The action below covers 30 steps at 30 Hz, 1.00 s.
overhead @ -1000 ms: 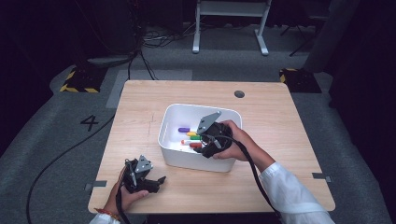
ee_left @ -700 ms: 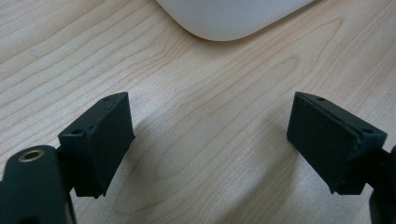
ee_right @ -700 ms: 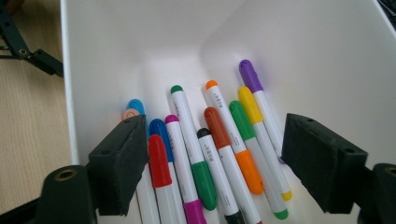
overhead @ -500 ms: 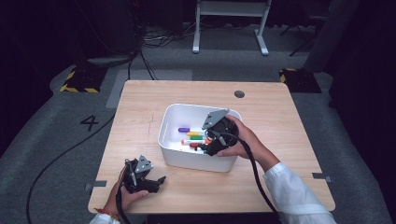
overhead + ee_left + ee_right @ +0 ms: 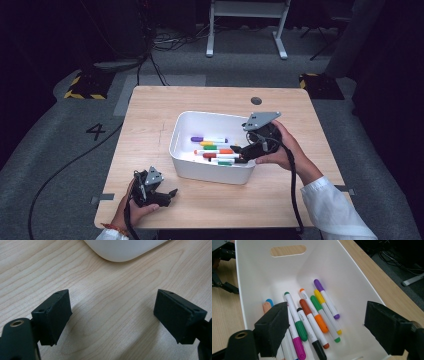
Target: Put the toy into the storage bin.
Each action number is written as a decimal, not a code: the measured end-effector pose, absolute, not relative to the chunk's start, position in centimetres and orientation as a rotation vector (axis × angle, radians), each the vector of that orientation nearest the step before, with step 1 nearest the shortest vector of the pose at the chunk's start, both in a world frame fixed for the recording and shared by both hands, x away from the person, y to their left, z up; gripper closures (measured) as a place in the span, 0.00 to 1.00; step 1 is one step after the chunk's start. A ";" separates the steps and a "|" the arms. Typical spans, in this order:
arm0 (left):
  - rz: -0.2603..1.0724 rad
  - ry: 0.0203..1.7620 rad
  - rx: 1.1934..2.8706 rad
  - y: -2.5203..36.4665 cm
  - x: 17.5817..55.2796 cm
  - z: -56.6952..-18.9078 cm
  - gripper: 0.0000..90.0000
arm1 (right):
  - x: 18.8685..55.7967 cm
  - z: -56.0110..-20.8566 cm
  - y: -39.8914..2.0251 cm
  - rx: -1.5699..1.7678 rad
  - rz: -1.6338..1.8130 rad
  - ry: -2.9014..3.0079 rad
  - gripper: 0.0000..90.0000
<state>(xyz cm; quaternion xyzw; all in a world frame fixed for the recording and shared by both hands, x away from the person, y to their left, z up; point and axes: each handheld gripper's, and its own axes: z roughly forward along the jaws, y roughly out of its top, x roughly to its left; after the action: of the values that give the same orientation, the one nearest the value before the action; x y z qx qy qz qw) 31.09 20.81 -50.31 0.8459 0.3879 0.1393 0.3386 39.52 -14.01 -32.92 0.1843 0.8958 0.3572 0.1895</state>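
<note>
A white bin [image 5: 210, 172] stands mid-table and holds several coloured markers [image 5: 215, 149] lying loose on its floor. My right gripper [image 5: 239, 154] hangs over the bin's right end, pointing in. Its jaws have just been opening and now stand wide, with nothing between the pads. In the right gripper view the markers [image 5: 312, 315] lie below the open right gripper [image 5: 327, 327], apart from it. My left gripper [image 5: 170, 196] rests near the table's front left, open and empty. In its own view the left gripper [image 5: 112, 317] faces bare wood, with the bin's corner [image 5: 122, 250] ahead.
The wooden table [image 5: 150, 115] has a small dark round hole [image 5: 256, 100] near its far edge. The bin's far wall has a handle slot [image 5: 288, 250]. Cables trail from both grippers, and a white frame [image 5: 245, 25] stands on the floor beyond the table.
My right gripper has moved to the right and lifted a little from over the bin's middle toward its right end. The left gripper has stayed where it was.
</note>
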 end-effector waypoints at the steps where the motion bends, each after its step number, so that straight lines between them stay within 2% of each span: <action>1: 0.363 1.010 2.203 20.8 31.1 -50.3 0.16 | 39.5 -32.9 -14.3 0.520 1.009 2.515 0.22; 19: 0.362 1.012 2.203 20.8 31.1 -50.3 0.16 | 37.7 -33.3 -19.5 0.588 1.000 2.397 0.24; 30: 0.362 1.012 2.202 20.8 31.1 -50.3 0.16 | 37.0 -35.0 -22.7 0.642 0.986 2.369 0.25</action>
<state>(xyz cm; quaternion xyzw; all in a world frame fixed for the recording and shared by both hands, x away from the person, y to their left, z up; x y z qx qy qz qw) 31.08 20.81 -50.32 0.8456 0.3887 0.1389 0.3386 37.02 -22.74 -35.03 0.2352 0.8682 0.3615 0.2455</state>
